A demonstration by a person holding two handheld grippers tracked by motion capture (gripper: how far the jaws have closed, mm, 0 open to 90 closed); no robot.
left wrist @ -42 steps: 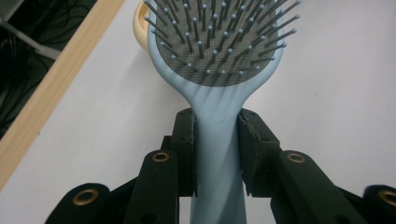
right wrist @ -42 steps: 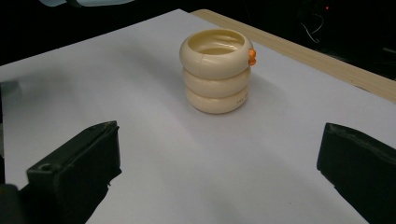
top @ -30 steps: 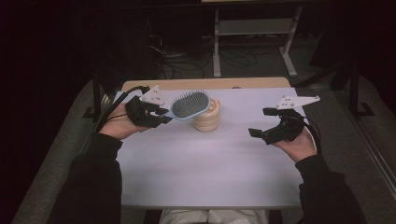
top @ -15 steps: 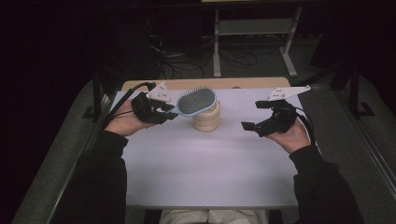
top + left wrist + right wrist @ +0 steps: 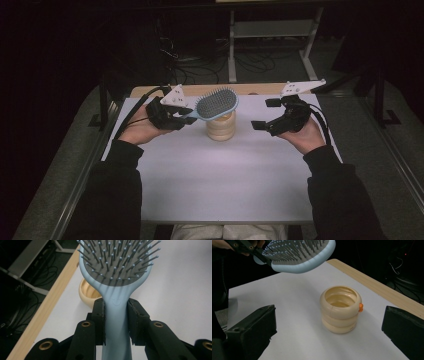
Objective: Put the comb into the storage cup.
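left gripper (image 5: 186, 116): clamped on blue hairbrush (image 5: 216, 103) handle, head held above cream ribbed cup (image 5: 220, 126) | right gripper (image 5: 267, 113): jaws apart, empty, has edged in toward cup since a second ago | likely next: steady the cup

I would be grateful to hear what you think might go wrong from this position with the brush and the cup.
The left gripper clamps the light blue hairbrush only at its narrow handle, so the heavy head might pivot or slip. The head hangs above the cream ribbed cup; lowering it could knock the cup over. The right gripper, open and aimed at the cup, might push it aside rather than straddle it.
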